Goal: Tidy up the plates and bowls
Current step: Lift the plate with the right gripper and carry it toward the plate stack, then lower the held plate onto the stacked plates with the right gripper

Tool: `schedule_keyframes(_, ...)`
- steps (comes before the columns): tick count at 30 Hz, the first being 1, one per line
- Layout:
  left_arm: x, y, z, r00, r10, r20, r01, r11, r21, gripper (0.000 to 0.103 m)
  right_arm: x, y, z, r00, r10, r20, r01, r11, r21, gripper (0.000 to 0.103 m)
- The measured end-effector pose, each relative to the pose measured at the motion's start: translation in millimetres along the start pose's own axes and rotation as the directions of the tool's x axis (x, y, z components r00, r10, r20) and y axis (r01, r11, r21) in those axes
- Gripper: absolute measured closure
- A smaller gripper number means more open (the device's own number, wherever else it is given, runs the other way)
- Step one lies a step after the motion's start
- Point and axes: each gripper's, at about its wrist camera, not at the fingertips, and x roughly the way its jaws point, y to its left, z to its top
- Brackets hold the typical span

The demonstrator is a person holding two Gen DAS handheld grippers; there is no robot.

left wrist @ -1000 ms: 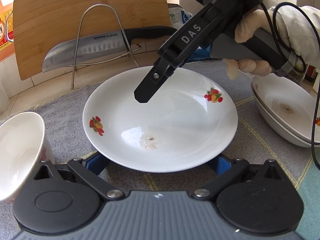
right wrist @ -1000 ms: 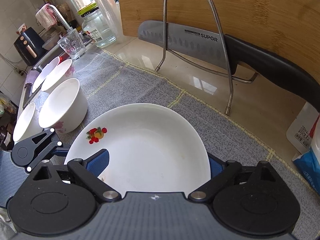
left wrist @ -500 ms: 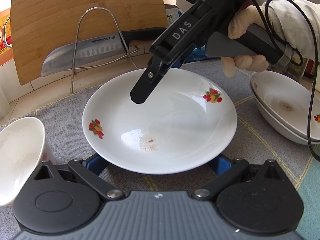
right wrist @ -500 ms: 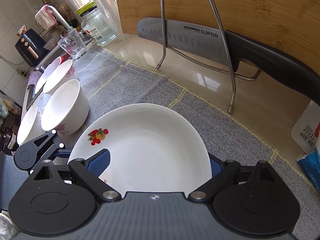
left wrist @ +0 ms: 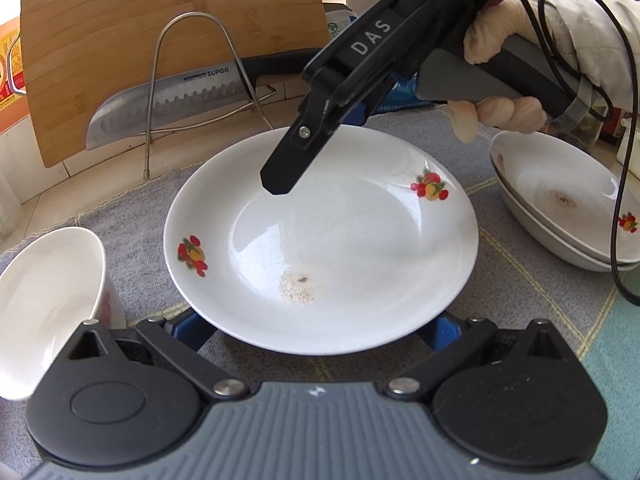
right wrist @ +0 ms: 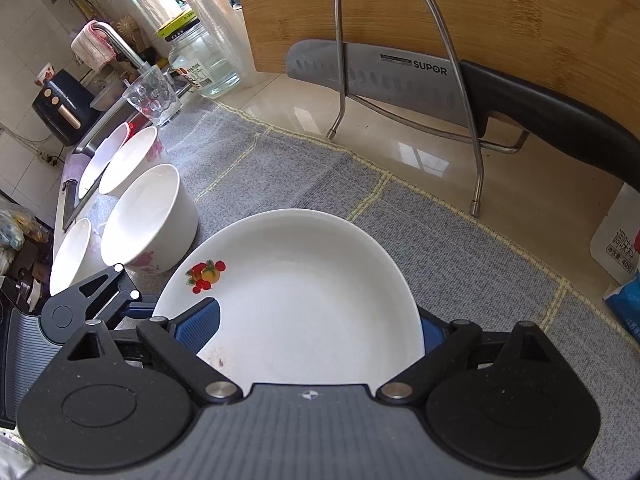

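The fruit-patterned plate (left wrist: 320, 240) lies flat on the grey mat (left wrist: 132, 216) in the middle of the worktop, and both tools crowd it from opposite sides. In the left wrist view its near rim sits at 12 o'clock from the left gripper (left wrist: 316, 330), right between jaws spread wide, one blue pad showing past the rim on each side. The right gripper (right wrist: 316, 326) comes in from the plate's far side, jaws also wide and hanging over the plate; whether any pad touches it I cannot tell. A round plate has no long axis, so the approach side decides. The stacked plates (left wrist: 568, 216) lie at 2 o'clock, on the right hand's side, probably the destination.
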Motion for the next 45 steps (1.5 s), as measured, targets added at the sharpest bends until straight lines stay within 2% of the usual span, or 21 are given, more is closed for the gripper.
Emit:
schedule_keyframes(15, -47, -15, 6, 1.000, -0.022, -0.005, 0.022, 0.999, 0.034, 0.001, -36, 31, -21, 0.999, 0.023, 0.046, -0.023, 1.000, 0.002, 0.004)
schedule_keyframes(19, -59, -22, 9, 0.999, -0.038, 0.006, 0.037, 0.998, 0.056, 0.001, -49, 38, -31, 0.998, 0.006, 0.055, -0.006, 1.000, 0.001, 0.004)
schedule_keyframes(30, -71, -51, 22, 0.993, -0.120, 0.001, 0.119, 0.987, 0.112, 0.001, -89, 44, -73, 0.995, -0.050, 0.091, 0.046, 0.998, 0.043, 0.004)
schedule_keyframes(45, -56, -104, 40, 0.966, -0.255, -0.030, 0.255, 0.943, 0.214, 0.001, -136, 15, -147, 0.980, -0.161, 0.121, 0.135, 0.971, 0.200, 0.004)
